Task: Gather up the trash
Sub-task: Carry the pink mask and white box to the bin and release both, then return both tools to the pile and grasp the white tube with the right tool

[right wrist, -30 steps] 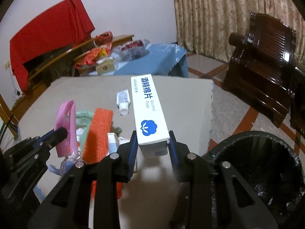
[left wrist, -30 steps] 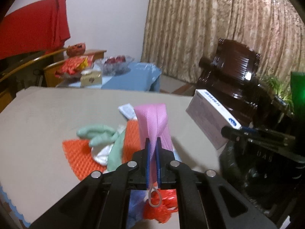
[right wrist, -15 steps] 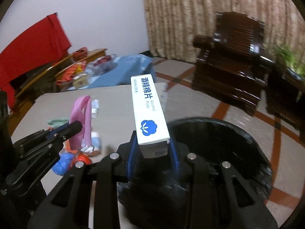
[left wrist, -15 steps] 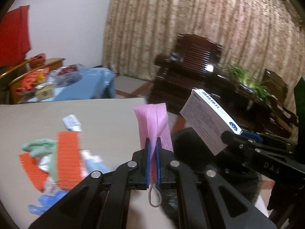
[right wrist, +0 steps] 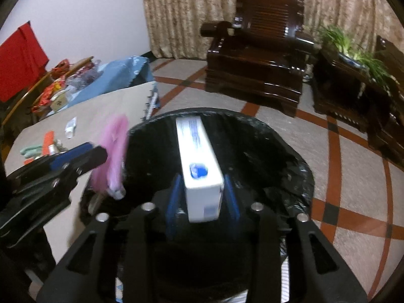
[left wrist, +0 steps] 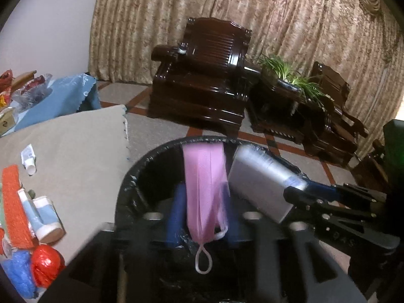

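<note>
Left gripper (left wrist: 204, 217) over the black-lined trash bin (left wrist: 151, 156), jaws opening, blue pads standing clear on either side of a pink face mask (left wrist: 204, 186). Mask hanging between the pads, white ear loop dangling below, no pad seen pressing on it. Same mask blurred in the right wrist view (right wrist: 111, 156), beside the left gripper's tip (right wrist: 83, 156) and at the bin's left rim.

Right gripper (right wrist: 202, 197) also above the bin (right wrist: 290, 151), jaws opening, a white alcohol-pads box (right wrist: 199, 161) with a blue cotton logo between the blue pads. Narrow gaps visible on both sides of the box, so not clamped. From the left wrist view, the box (left wrist: 260, 181) tilted over the bin's right half, just beside the mask, the right gripper (left wrist: 303, 189) reaching in from the right.

On the grey table (left wrist: 75, 136) to the left of the bin: a small white tube (left wrist: 28, 157) lying far, an orange mesh strip (left wrist: 14, 207), a pale blue and white bottle (left wrist: 45, 219) beside it, a red crumpled wrapper (left wrist: 45, 265) and a blue crumpled piece (left wrist: 17, 275) nearest. Far behind the bin, a dark wooden armchair (left wrist: 207, 75), a potted plant (left wrist: 287, 73) and patterned curtains (left wrist: 277, 12).
</note>
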Demonstrator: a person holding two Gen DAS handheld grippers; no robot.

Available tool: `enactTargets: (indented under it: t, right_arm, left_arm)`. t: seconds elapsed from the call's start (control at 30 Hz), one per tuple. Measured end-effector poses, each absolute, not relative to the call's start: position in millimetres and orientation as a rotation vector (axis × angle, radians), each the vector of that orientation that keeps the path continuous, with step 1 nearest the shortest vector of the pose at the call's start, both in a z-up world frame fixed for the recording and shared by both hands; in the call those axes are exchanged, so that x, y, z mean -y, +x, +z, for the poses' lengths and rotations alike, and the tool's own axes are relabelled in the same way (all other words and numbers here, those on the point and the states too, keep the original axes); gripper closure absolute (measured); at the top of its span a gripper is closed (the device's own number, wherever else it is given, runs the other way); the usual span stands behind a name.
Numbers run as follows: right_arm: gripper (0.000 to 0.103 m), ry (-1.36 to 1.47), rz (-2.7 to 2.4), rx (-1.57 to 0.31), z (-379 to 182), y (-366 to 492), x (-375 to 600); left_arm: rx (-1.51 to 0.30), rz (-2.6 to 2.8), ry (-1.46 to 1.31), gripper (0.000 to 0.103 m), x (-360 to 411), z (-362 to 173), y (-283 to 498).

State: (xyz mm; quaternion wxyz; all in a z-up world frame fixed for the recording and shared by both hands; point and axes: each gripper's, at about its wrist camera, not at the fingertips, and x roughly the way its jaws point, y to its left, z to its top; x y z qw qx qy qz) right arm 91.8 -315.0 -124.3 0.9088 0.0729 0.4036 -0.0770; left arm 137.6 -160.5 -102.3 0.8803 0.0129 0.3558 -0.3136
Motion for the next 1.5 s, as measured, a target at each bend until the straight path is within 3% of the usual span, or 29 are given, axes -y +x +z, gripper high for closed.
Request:
enactTargets:
  t: [0.13,0.27,0.37,0.53,0.9,1.3,1.5]
  right_arm:
    - [0.039,0.152,-0.182,-0.822,-126.7,91.6,318.5]
    - [0.010,0.147,-0.193,-0.770,-119.0,89.0,312.3]
    - [0.007,0.142,-0.160,-0.742,-111.2,92.8,301.2]
    - [0.006,0.121,-0.072,-0.706,-99.4,106.6,270.1]
    - [0.006,0.031,0.130,-0.681,-92.1,153.3,172.9]
    - [0.007,-0.040,0.235,-0.749,-134.1,202.6,76.4]
    - [0.024,-0.074,0.262,-0.803,-158.2,223.5,50.9]
  left_arm:
    - [-0.729,-0.636,0.034,0.041,152.3,-101.9,134.4]
    - [-0.706,-0.578,0.037,0.030,132.0,-99.7,133.1]
    - [-0.672,-0.504,0.038,0.013,107.6,-92.8,131.0]
    - [-0.625,-0.358,0.020,0.006,54.4,-82.4,129.1]
    - [-0.580,-0.072,-0.007,0.006,-56.2,-84.4,130.1]
    - [-0.623,0.035,-0.045,0.009,-118.1,-108.5,135.9]
    - [-0.640,0.046,-0.059,0.011,-133.6,-118.6,140.6]
